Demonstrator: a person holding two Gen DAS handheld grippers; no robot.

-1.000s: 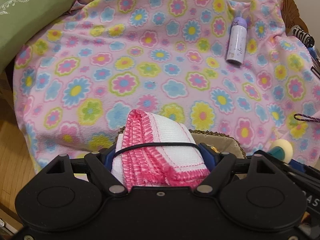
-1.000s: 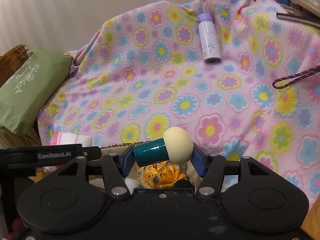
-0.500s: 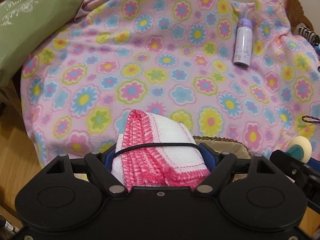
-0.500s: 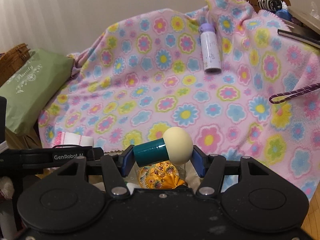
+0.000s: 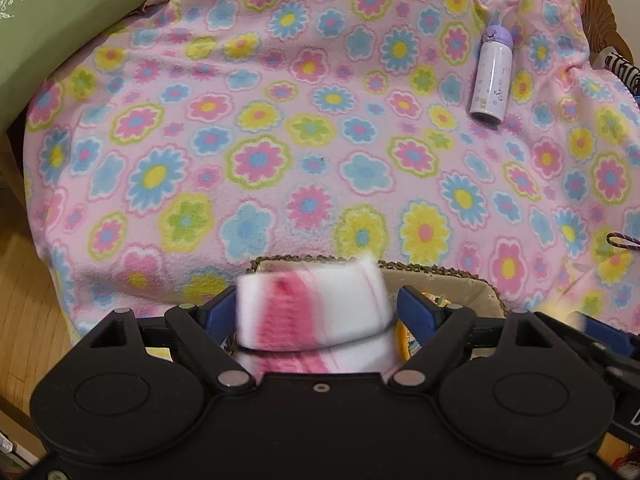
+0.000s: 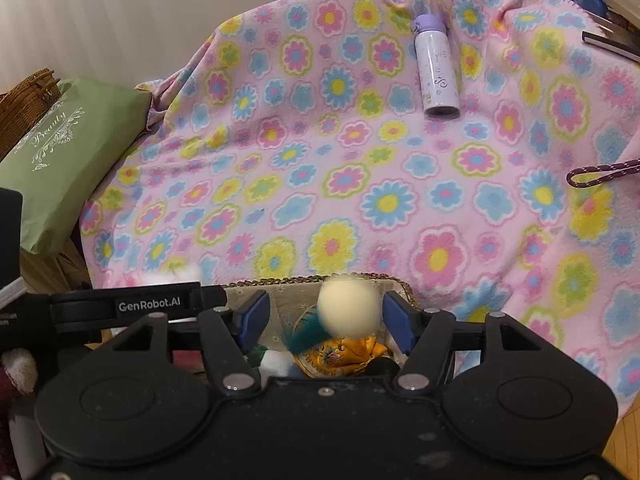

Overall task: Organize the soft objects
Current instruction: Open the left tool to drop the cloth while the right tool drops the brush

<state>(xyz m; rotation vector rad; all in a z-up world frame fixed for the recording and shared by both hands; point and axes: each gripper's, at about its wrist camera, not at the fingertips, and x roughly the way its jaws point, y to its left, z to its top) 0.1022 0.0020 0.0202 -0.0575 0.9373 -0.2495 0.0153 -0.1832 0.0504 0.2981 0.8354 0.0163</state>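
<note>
A white towel with pink crochet edging, bound by a black band, is blurred in motion between the jaws of my left gripper. Those jaws are opening, and a gap shows on the towel's right side. Just below stands a fabric-lined basket with a braided rim. My right gripper is opening too. A mushroom toy with a cream head and a teal stem hangs blurred between its blue pads, stem tipped down over the basket. A yellow patterned cloth item lies inside.
A pink flowered blanket covers the surface behind the basket. A lilac bottle lies on it at the far right. A green cushion sits far left, a purple cord loop at the right, and books at the back right.
Both grippers' jaws have spread. The towel has slipped lower and blurred. The mushroom toy has swung from lying crosswise to stem down and is dropping toward the basket.
</note>
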